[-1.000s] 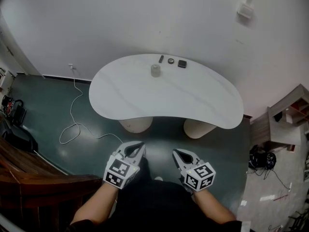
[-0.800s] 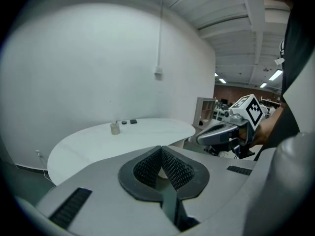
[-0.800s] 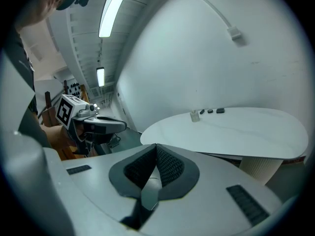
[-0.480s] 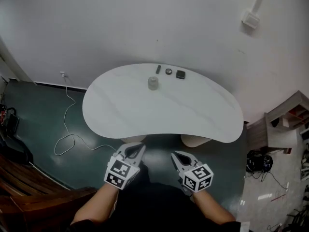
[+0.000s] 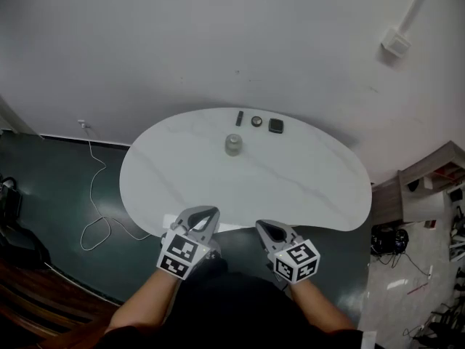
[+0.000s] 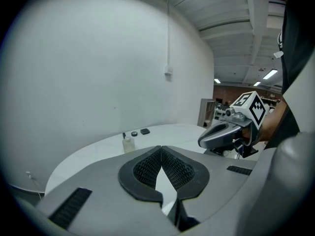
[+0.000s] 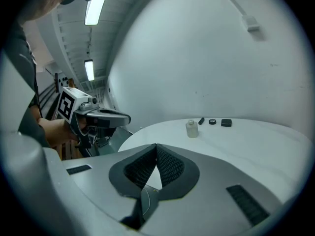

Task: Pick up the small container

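Table (image 5: 312,187) drawn nearer, left tongs (image 5: 208,215) closed, empty at its near edge, right tongs (image 5: 262,227) likewise, small container (image 5: 233,145) well apart

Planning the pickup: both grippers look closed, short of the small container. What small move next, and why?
Probably carry the right gripper forward over the table toward the small container, opening its jaws. It and the left gripper are shut and empty at the table's near edge; the container stands toward the far side.
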